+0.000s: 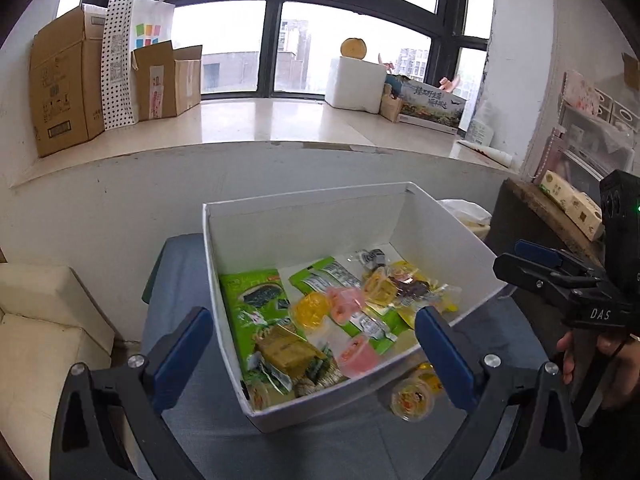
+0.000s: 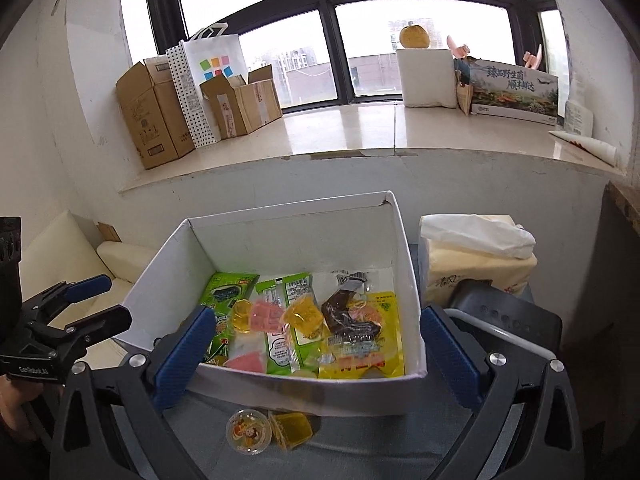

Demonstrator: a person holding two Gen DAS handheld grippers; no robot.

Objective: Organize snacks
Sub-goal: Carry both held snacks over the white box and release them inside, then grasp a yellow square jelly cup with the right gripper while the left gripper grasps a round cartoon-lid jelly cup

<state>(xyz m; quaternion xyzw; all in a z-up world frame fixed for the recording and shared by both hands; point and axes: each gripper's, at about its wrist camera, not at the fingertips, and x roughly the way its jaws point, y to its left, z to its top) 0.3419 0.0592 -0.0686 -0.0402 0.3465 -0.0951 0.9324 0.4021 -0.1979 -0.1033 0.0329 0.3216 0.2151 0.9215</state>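
A white cardboard box [image 1: 304,216] [image 2: 280,236] stands on a blue-grey cloth and holds snacks: green seaweed packs [image 1: 256,304] [image 2: 224,296], yellow and pink jelly cups [image 1: 310,312] [image 2: 262,316], a dark sausage pack [image 2: 348,316] and a yellow packet [image 2: 368,356]. Two jelly cups [image 2: 248,432] [image 1: 412,398] lie outside the box on the cloth by its near wall. My left gripper [image 1: 316,344] is open and empty above the box; it shows at the left of the right wrist view [image 2: 104,300]. My right gripper [image 2: 316,344] is open and empty above the box; it shows at the right of the left wrist view [image 1: 516,256].
A tissue pack [image 2: 476,256] and a dark grey device [image 2: 504,316] sit right of the box. A cream sofa [image 1: 36,328] is at the left. The window sill behind holds cardboard boxes [image 1: 60,80], a paper bag [image 1: 136,52] and a white foam box [image 1: 356,84].
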